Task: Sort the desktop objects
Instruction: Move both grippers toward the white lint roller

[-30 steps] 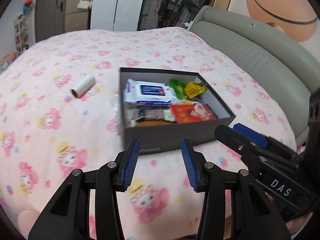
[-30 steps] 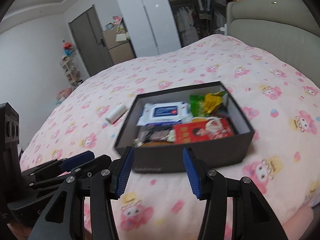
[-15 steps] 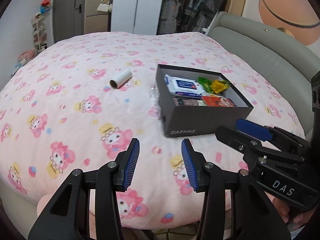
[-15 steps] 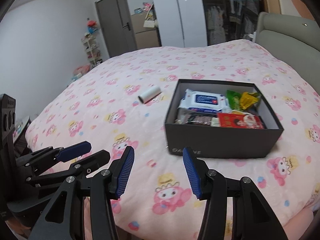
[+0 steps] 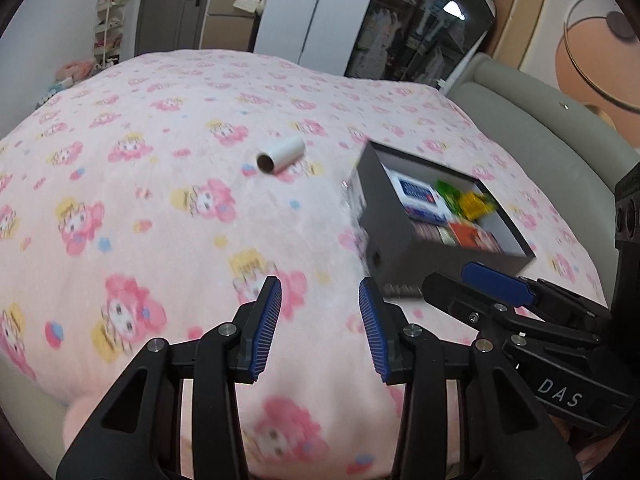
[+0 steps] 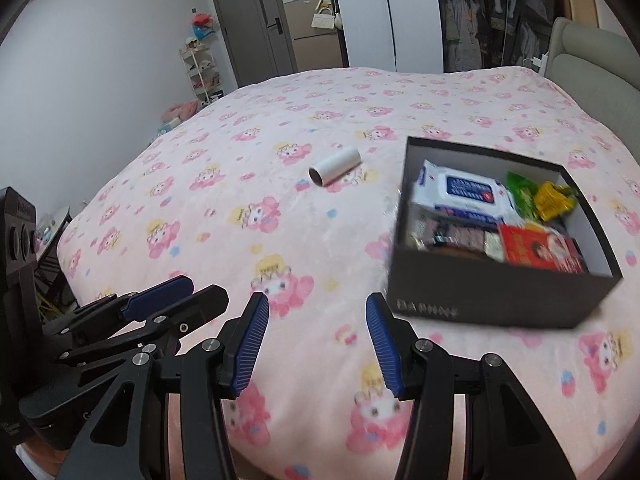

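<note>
Both our left tongs [image 5: 320, 320] and right tongs [image 6: 316, 340] stand wide and hold nothing, low over the near edge of the bed [image 6: 248, 152]. The black box [image 6: 500, 296] sits to the right, already filled with a wipes pack [image 6: 464, 192] and snack packets [image 6: 540, 196], while the white roll [image 6: 336, 166] lies alone on its side on the blanket, well apart from the box. If the roll belongs in the box, we should straddle its middle across the axis and close gently, since it looks light, rolls easily and rests on soft bedding.
</note>
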### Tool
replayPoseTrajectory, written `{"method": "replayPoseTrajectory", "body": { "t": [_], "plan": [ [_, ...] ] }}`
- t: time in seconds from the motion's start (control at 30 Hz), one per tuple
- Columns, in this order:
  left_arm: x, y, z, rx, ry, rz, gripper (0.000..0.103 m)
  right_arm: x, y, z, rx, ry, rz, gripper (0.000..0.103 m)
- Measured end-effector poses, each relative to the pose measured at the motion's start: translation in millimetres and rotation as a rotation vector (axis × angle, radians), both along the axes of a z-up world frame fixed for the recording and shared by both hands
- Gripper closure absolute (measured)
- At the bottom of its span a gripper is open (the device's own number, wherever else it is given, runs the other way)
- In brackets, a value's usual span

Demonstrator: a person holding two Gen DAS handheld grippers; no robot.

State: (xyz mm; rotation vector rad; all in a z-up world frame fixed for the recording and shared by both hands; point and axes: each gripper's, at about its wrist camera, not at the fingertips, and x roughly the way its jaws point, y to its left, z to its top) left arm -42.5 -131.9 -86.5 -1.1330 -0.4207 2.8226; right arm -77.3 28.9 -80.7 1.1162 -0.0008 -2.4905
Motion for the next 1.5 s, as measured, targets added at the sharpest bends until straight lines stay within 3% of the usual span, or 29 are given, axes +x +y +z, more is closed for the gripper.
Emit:
{"method": "replayPoseTrajectory", "body": {
  "t": [0.23, 0.4, 0.57, 0.67, 0.8, 0.97, 1.17, 1.2, 1.23, 1.5],
  "plan": [
    [-76.7, -49.9, 9.6, 0.059, 0.047, 0.059, 0.059, -77.9, -38.7, 4.3, 0.015, -0.016, -0.044, 0.056],
    [-122.2, -74.3, -31.1, 0.04, 0.003, 0.135, 0.058, -132.2, -65.3, 4.6, 0.029, -0.029, -0.08, 0.056],
    [-165.0, -102.7, -82.5, 0.113, -0.107, 0.157, 0.059, -174.2, -83.1, -33.8, 0.056, -0.113, -0.135, 0.056],
    [-191.3, -120.8, -97.4, 0.13, -0.146, 0.155, 0.059, -196.5, -97.7, -49.0, 0.074, -0.135, -0.151, 0.056],
    [-204.8, -130.0, -111.4, 0.145, -0.145, 0.127, 0.059, -227.4, -115.9, -68.6, 0.133, -0.136, -0.164, 0.056],
    [-202.2, -121.3, -122.6, 0.043, -0.195, 0.091, 0.059, -257.5, -133.4, -95.8, 0.203, -0.143, -0.168, 0.056],
    [-205.9, -130.3, -124.4, 0.079, -0.197, 0.1, 0.058, -279.6, -147.6, -123.5, 0.257, -0.154, -0.15, 0.057],
    [-206.7, -130.9, -125.1, 0.074, -0.201, 0.103, 0.058, -280.8, -147.1, -124.6, 0.247, -0.152, -0.148, 0.061],
    [-207.4, -131.5, -125.8, 0.069, -0.205, 0.106, 0.058, -280.6, -145.6, -124.2, 0.235, -0.149, -0.146, 0.082],
    [-203.9, -140.2, -122.4, 0.098, -0.192, 0.146, 0.058, -240.8, -130.0, -107.0, 0.15, -0.133, -0.082, 0.097]
  ]
}}
